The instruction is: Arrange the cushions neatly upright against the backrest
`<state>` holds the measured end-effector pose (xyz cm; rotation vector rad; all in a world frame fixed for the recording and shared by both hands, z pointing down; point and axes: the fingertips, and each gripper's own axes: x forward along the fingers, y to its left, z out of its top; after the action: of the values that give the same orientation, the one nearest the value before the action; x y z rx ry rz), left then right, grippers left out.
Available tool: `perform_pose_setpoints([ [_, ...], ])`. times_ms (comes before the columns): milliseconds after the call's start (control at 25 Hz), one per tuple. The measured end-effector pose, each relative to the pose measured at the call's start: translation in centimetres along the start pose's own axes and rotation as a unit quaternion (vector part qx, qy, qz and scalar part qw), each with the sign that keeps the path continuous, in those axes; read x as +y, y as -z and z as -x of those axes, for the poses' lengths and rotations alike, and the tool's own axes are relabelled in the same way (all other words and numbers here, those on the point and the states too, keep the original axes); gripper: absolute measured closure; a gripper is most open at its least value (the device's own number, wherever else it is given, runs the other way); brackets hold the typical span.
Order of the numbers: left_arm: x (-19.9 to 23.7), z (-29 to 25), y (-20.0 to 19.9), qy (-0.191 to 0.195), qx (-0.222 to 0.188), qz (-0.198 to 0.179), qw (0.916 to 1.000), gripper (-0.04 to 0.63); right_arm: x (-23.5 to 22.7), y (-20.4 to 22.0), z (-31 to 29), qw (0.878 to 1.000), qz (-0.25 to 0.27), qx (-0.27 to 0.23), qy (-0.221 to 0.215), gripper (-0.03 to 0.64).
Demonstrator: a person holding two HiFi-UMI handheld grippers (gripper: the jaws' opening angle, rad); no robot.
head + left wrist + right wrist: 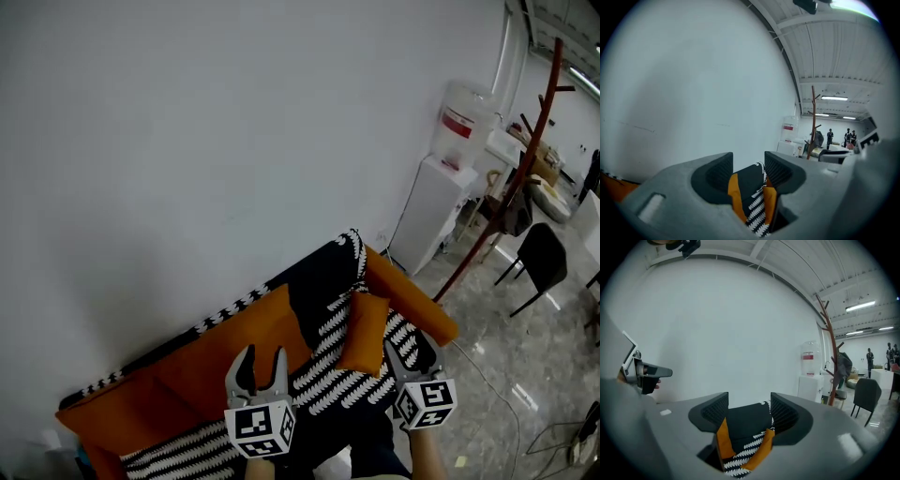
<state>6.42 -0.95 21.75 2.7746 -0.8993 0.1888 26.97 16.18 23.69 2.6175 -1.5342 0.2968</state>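
Orange cushion (366,333) stands upright against the backrest (248,330), right side. Your left gripper (262,361) and right gripper (749,404) gape empty. Looks basically done.

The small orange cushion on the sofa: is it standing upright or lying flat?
Upright: the orange cushion stands on its lower edge, leaning on the patterned throw over the backrest.

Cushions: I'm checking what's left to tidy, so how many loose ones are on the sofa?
1. A small orange cushion stands on the sofa seat by the armrest at the picture's right, on the patterned throw. More may lie hidden on the seat's unseen part.
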Motion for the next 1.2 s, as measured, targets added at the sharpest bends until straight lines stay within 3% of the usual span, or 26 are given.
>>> perform_pose_setpoints([
  [160,-3.1,-4.3,0.9,-0.02,0.008,0.001,0.9998,0.381,-3.3,0.6,-4.1,0.999,0.021,0.018,-0.043,0.334],
  [520,-9.6,-12.9,2.2,-0.11,0.042,0.026,0.9928,0.382,-11.4,1.4,-13.3,0.985,0.035,0.07,-0.155,0.331],
  [880,-12.8,-17.2,5.9,-0.189,0.081,0.049,0.9774,0.382,-16.0,4.8,-20.1,0.964,0.047,0.117,-0.232,0.328],
  [1200,-12.9,-18.6,11.2,-0.246,0.122,0.096,0.9568,0.38,-15.1,9.2,-24.9,0.938,0.068,0.164,-0.298,0.327],
])
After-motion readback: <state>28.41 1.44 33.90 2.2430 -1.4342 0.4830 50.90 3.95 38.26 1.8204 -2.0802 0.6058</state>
